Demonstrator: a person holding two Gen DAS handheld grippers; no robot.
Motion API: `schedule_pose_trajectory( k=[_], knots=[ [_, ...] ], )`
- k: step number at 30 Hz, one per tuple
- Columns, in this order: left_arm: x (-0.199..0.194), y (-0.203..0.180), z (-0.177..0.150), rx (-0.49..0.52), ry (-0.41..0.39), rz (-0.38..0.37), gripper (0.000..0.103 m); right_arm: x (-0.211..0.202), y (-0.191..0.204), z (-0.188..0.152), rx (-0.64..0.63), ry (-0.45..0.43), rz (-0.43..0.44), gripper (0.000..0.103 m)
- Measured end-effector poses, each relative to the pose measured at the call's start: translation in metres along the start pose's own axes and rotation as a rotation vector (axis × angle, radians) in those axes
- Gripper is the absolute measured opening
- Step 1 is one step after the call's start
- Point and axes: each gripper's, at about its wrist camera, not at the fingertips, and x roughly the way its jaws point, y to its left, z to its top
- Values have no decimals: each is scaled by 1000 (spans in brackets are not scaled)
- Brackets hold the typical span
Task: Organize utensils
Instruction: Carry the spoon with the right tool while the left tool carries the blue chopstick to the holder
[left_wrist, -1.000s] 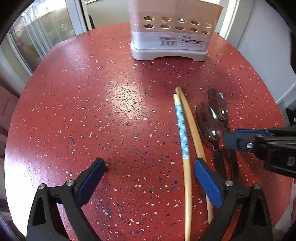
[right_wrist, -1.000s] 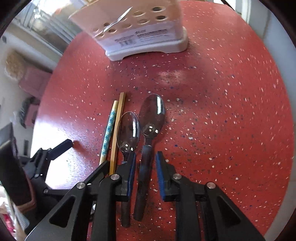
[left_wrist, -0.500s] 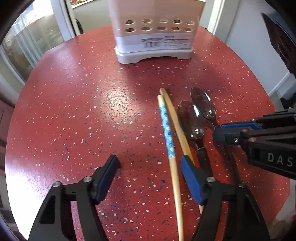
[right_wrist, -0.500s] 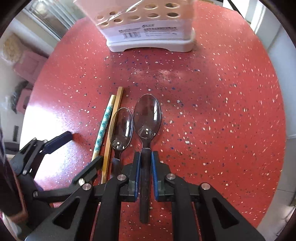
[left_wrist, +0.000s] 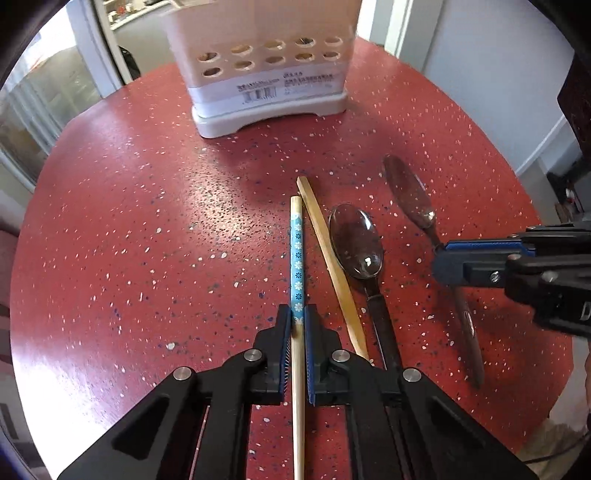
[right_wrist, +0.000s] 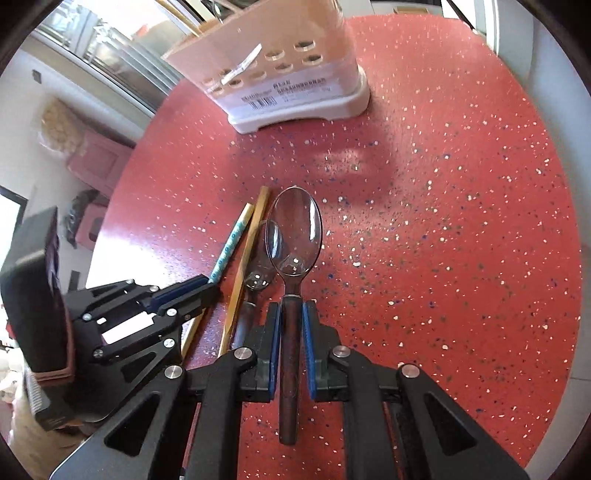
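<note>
Left tool (left_wrist: 297, 325) pinches the blue-patterned chopstick (left_wrist: 296, 254) mid-shaft on the red tabletop (left_wrist: 147, 240), right tool (right_wrist: 290, 325) clamps the dark-handled spoon (right_wrist: 293, 236) below its bowl; both look light, stiff, slick, likely to pivot.

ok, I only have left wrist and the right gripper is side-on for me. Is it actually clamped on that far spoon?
Observer: Yes. From the right wrist view, the right gripper is shut on the spoon. Its pads press both sides of the dark handle just below the neck.
Operator: Anything on the holder front that I'm missing?
Observer: A loose white tag lies slantwise across the holes of the holder.
</note>
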Motion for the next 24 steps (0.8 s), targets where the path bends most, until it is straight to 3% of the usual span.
schedule_pose_trajectory(
  k=[12, 19, 24],
  knots=[
    [-73, 15, -46, -189, -298, 0, 36, -57, -16, -19, -55, -148, 67, 12],
    [-100, 25, -55, -271, -390, -3, 36, -81, -2, -18, -89, -232, 82, 12],
    [-109, 30, -44, -285, -435, 1, 36, -100, 5, -9, -100, -285, 88, 12]
  ],
)
